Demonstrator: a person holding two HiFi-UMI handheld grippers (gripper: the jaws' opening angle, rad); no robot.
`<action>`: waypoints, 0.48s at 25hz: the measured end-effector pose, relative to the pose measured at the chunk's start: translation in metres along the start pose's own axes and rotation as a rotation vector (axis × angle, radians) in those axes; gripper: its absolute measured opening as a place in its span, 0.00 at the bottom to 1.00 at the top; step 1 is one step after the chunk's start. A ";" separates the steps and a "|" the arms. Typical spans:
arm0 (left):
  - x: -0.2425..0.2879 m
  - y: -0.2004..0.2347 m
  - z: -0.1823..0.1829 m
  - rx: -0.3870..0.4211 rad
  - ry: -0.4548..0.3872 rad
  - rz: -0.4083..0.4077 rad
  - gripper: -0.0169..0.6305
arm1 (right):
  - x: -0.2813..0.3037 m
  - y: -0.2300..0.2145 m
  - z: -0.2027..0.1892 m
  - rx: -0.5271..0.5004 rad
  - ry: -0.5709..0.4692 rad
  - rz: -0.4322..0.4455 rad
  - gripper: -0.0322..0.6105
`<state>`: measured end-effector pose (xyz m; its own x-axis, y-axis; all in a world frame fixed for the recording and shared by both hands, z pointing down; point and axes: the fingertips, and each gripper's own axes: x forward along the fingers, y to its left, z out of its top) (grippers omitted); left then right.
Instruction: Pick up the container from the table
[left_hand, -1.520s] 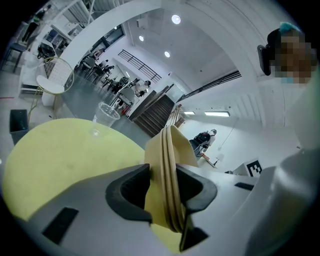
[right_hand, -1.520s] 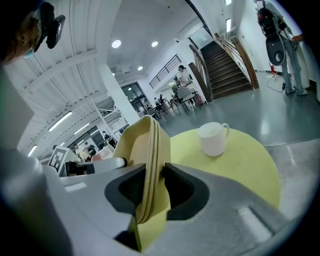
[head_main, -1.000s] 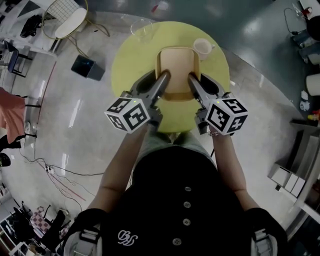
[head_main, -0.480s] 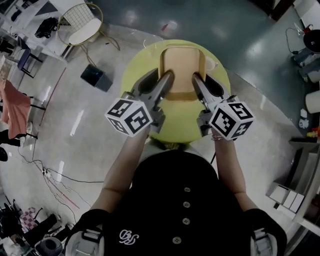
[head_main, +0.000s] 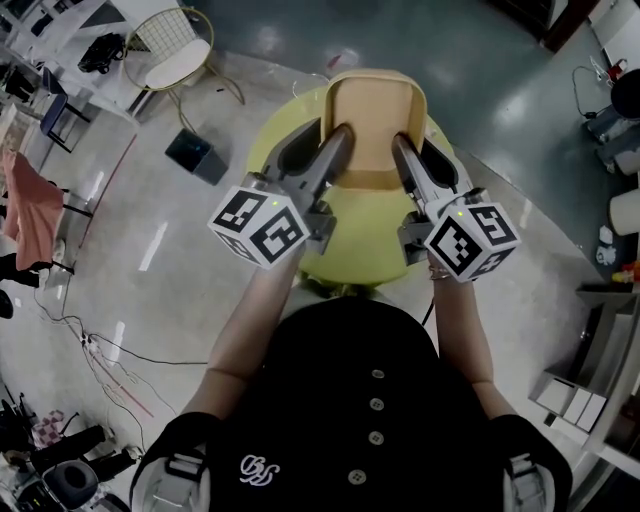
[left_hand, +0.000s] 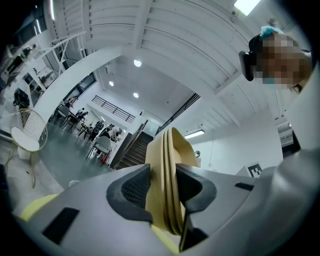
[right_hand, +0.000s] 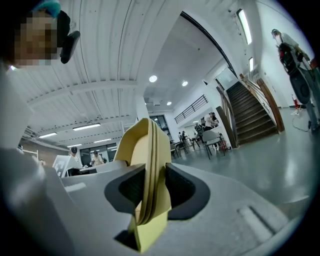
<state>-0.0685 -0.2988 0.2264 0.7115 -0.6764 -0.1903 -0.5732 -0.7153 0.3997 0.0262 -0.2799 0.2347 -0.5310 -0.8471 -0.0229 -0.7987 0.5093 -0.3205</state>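
Both grippers are clamped on the container (head_main: 375, 120), one per side. L gripper (head_main: 318, 142) has the left rim, R gripper (head_main: 420, 148) the right rim. It's a tan, tray-like piece with rounded corners. It sits over the far half of the round yellow table (head_main: 350, 245), and its far end passes the table's edge in the head view.

L gripper view: the L gripper (left_hand: 162, 192) has its dark pads pressed on the layered tan rim of the container (left_hand: 172, 150), w/ a strip of yellow table (left_hand: 35, 210) low at left. R gripper view shows the same: the R gripper (right_hand: 150, 192) is squeezed on the rim of the container (right_hand: 145, 145), which stands edge-on between the pads (looks like several thin layers, can't tell how many).

In the way: the container hides the table's far part. The marker cubes (head_main: 262, 222) and the arms cover the table's near edge. In both gripper views the rim blocks the centre of the hall behind.

Around:
- Wire chair w/ white seat (head_main: 170, 55), upper left.
- Dark box on the floor (head_main: 195, 155), just left of the table.
- Cables (head_main: 100, 350) strung across the pale floor.
- Red cloth (head_main: 30, 205) at the left edge.
- A staircase (right_hand: 255, 112), w/ seated people (right_hand: 207, 132) at tables near its foot.
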 end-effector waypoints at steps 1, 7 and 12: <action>0.000 -0.003 0.004 0.010 -0.011 -0.007 0.22 | -0.001 0.002 0.004 -0.007 -0.015 0.003 0.18; -0.004 -0.021 0.022 0.055 -0.068 -0.035 0.22 | -0.009 0.015 0.028 -0.046 -0.074 0.026 0.18; -0.010 -0.033 0.031 0.077 -0.117 -0.049 0.22 | -0.016 0.026 0.042 -0.095 -0.092 0.068 0.19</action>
<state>-0.0693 -0.2743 0.1877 0.6898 -0.6529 -0.3128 -0.5716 -0.7563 0.3181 0.0255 -0.2596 0.1871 -0.5601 -0.8181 -0.1300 -0.7870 0.5745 -0.2247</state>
